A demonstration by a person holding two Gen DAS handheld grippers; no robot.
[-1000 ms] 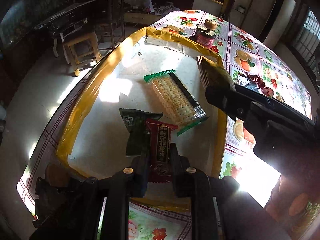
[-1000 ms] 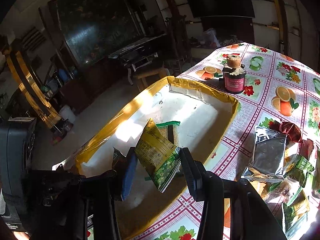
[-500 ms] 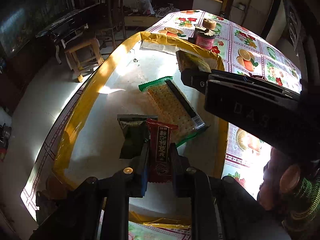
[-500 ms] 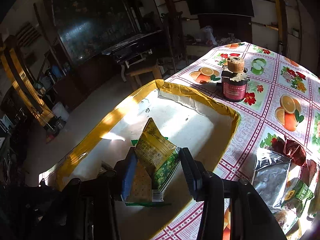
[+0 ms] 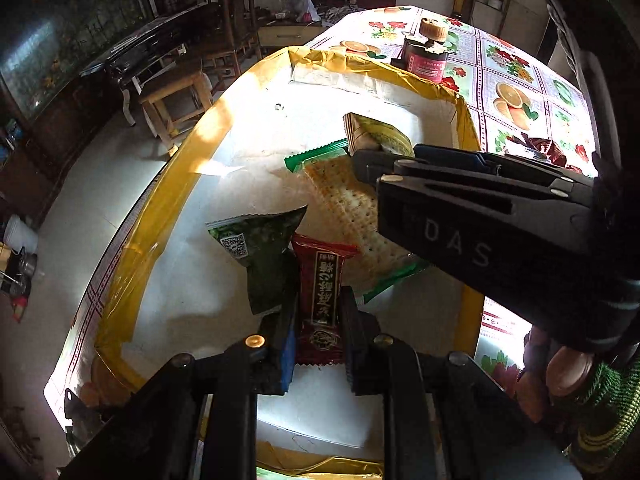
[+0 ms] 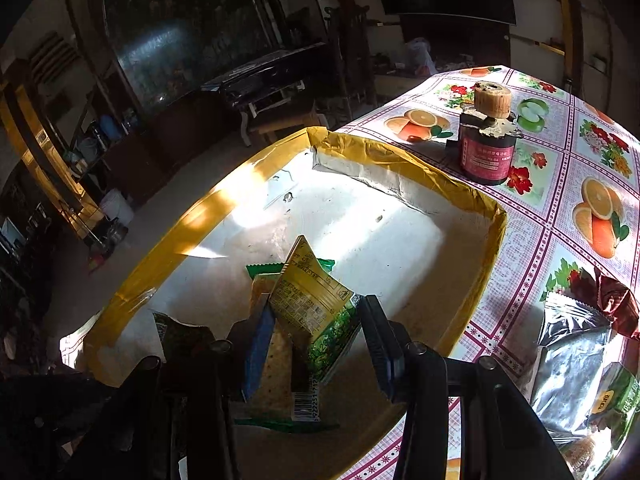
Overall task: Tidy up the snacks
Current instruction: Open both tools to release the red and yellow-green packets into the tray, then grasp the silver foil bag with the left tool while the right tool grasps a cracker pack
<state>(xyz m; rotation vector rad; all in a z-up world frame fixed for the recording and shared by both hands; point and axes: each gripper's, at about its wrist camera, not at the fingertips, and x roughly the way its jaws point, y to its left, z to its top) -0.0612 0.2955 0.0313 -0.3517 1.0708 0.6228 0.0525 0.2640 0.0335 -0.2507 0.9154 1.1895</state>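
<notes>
Dropping snacks into the yellow-rimmed tray (image 5: 188, 168) on the desk (image 6: 560, 168); both loads hang over it, neither let go. Left hand-held gripper (image 5: 318, 320) is clamped on a red snack bar (image 5: 322, 280), low over the tray floor beside a dark green packet (image 5: 260, 248) and a cracker pack (image 5: 352, 204) already lying inside. Right hand-held gripper (image 6: 316, 340) pinches a yellow-green pouch (image 6: 312, 300) tilted above the crackers. Next move, as I read it: lower each to a bare patch and open the jaws, keeping the two apart. More packets (image 6: 576, 360) wait on the desk just right of the tray.
</notes>
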